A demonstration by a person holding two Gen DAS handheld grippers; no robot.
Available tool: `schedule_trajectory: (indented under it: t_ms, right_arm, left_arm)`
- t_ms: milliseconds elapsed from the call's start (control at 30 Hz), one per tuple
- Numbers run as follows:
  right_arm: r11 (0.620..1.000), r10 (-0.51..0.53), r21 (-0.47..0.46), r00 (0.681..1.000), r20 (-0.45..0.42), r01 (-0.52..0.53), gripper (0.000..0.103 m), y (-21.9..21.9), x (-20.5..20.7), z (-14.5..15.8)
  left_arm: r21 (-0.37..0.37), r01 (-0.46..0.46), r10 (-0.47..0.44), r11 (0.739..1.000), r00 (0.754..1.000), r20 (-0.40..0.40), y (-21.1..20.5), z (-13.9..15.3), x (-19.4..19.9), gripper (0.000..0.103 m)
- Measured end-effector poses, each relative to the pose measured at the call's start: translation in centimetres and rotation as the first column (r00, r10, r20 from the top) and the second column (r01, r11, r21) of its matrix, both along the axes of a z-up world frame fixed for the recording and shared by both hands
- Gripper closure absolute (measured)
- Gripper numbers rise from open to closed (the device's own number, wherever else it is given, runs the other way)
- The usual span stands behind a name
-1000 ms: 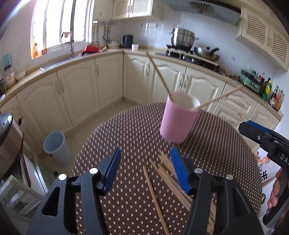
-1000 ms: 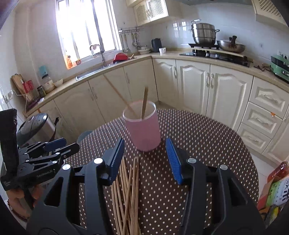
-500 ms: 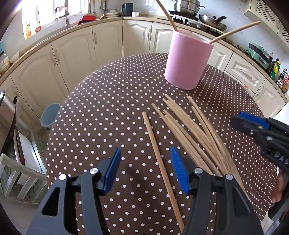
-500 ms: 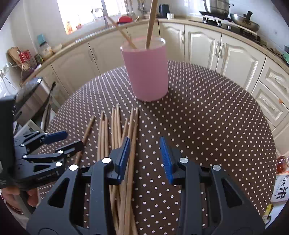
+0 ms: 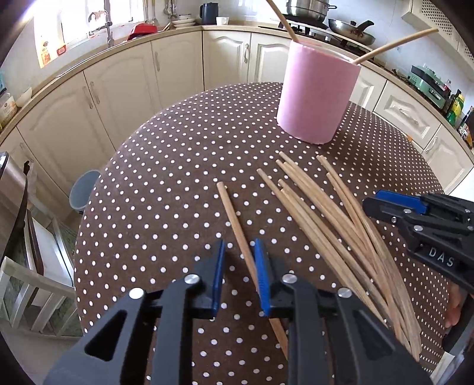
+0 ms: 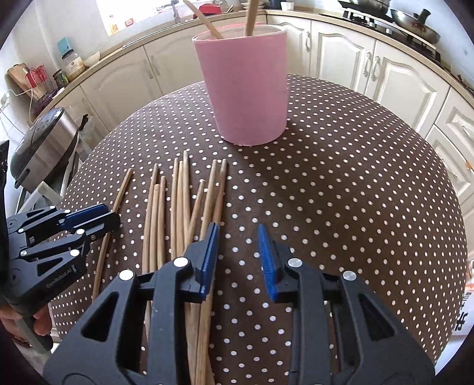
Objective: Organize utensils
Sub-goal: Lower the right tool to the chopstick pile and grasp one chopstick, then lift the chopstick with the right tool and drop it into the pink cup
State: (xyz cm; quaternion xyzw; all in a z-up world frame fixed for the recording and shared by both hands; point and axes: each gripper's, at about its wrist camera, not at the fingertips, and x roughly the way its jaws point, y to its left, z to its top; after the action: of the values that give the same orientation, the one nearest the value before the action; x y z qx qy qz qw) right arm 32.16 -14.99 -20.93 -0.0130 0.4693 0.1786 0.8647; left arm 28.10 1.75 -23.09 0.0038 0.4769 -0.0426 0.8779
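Round table under a brown white-dotted cloth (image 5: 177, 165); a pink cylindrical holder (image 5: 317, 97) stands upright toward its far side with two wooden chopsticks (image 6: 251, 14) leaning out of it. The left gripper (image 5: 239, 271) is low over the cloth, its blue-padded jaws just narrowed around a lone wooden chopstick (image 5: 234, 216) lying apart from the loose pile of wooden chopsticks (image 5: 331, 207); the stick lies against the right-hand pad, full pinch unclear. The right gripper (image 6: 238, 251), jaws also just narrowed, has bare cloth between them, with the pile (image 6: 180, 207) just beside its left pad.

Chopstick bundle (image 6: 180, 207) near ends hidden under right claw (image 6: 237, 251); count unclear.
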Motion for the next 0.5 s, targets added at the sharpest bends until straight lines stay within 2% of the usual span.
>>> schedule_trajectory:
  t_ms: [133, 267, 333, 500]
  right_arm:
    - [0.999, 0.033, -0.016, 0.999, -0.028, -0.033, 0.079, 1.5, 0.8, 0.1]
    - [0.997, 0.038, -0.07, 0.998, -0.04, -0.041, 0.087, 3.1, 1.4, -0.4]
    - [0.997, 0.034, -0.071, 0.999, -0.043, -0.037, 0.096, 3.5, 1.8, -0.4]
    - [0.997, 0.029, -0.073, 0.999, -0.032, -0.031, 0.097, 4.2, 2.5, -0.2]
  left_arm:
    - [-0.005, -0.001, 0.001, 1.0, 1.0, 0.0, 0.2, 0.0, 0.7, 0.091]
    - [-0.009, 0.002, -0.002, 1.0, 1.0, -0.002, 0.2, 0.0, 1.4, 0.092]
    - [-0.01, 0.002, -0.002, 1.0, 1.0, -0.001, 0.1, 0.0, 1.7, 0.093]
    - [-0.032, -0.003, 0.003, 0.999, 1.0, 0.0, 0.2, 0.0, 2.2, 0.097]
